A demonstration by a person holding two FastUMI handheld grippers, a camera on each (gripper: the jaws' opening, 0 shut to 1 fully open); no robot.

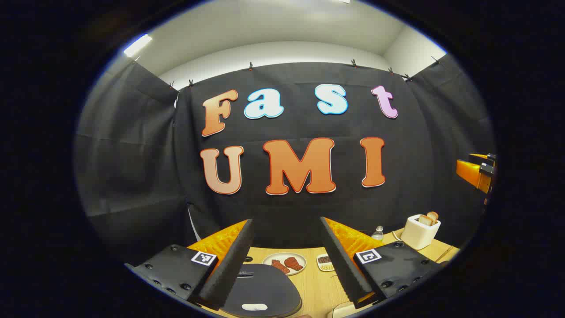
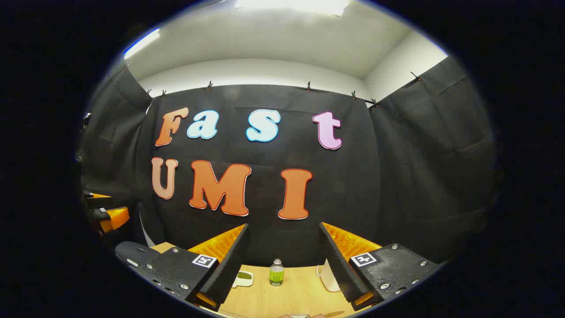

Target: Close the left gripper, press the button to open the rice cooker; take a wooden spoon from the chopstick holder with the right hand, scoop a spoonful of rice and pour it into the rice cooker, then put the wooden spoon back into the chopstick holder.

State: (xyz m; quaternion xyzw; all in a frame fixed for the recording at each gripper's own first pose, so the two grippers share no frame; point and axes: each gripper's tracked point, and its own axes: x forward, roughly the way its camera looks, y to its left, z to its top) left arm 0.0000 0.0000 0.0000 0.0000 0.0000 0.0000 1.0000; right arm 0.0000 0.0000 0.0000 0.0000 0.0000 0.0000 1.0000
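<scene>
While both grippers sit w/ fingers spread apart, we see the left gripper [image 1: 287,260] above the rice cooker [image 1: 260,293], lid down, bottom center; right gripper [image 2: 284,260] frames a small bottle [image 2: 276,272] on the table [image 2: 300,296].

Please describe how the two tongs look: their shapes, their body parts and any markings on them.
The left tongs and the right tongs look alike. Each has two flat, wedge-shaped fingers with ribbed inner faces, backed by orange ribbed plastic. Each finger sits on a black textured plate with small screws, and each plate carries a small square black-and-white marker. No cables or sleeves are seen.
</scene>
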